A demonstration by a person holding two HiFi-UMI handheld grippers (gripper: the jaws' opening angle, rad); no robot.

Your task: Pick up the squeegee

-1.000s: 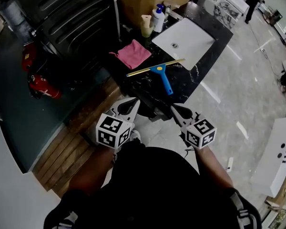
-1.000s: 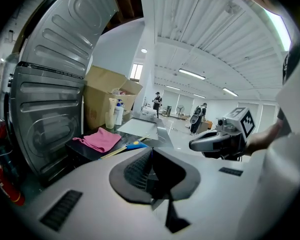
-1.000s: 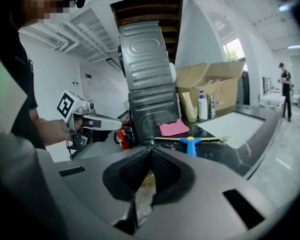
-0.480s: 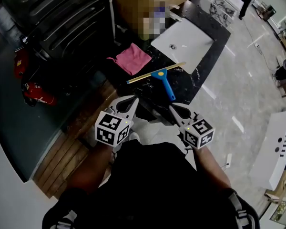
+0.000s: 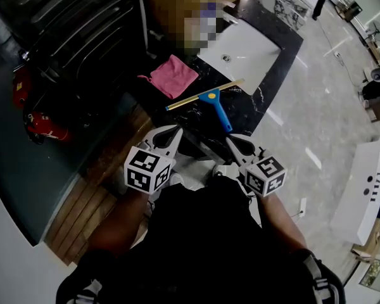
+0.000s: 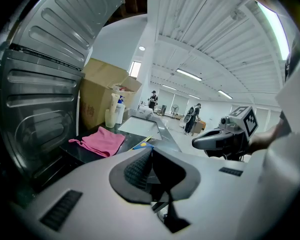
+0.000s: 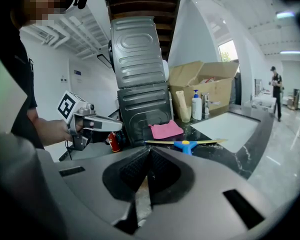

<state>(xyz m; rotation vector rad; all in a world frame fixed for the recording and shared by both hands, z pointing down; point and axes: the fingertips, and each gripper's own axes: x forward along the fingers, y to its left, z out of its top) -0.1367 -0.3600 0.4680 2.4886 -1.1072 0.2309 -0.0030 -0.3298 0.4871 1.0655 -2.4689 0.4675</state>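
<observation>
Upper centre, the squeegee (image 5: 213, 99) lies flat on the dark surface (image 5: 247, 114), handle toward the person, handy to grab; left tongs (image 5: 176, 130) and right tongs (image 5: 229, 140) hang short, closed, empty.

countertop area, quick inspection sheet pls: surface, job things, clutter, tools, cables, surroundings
surface: black marble countertop with a white sink set into it
job's things: squeegee, blue handle and yellow blade, lying flat in front of the sink, handle toward the person, untouched
clutter: pink cloth; pump bottle and cardboard box at the back
tools: left tool and right tool both shut, empty, short of the countertop
cables: nothing seen
surroundings: red fire extinguisher and wooden planks at left; a person far off
</observation>
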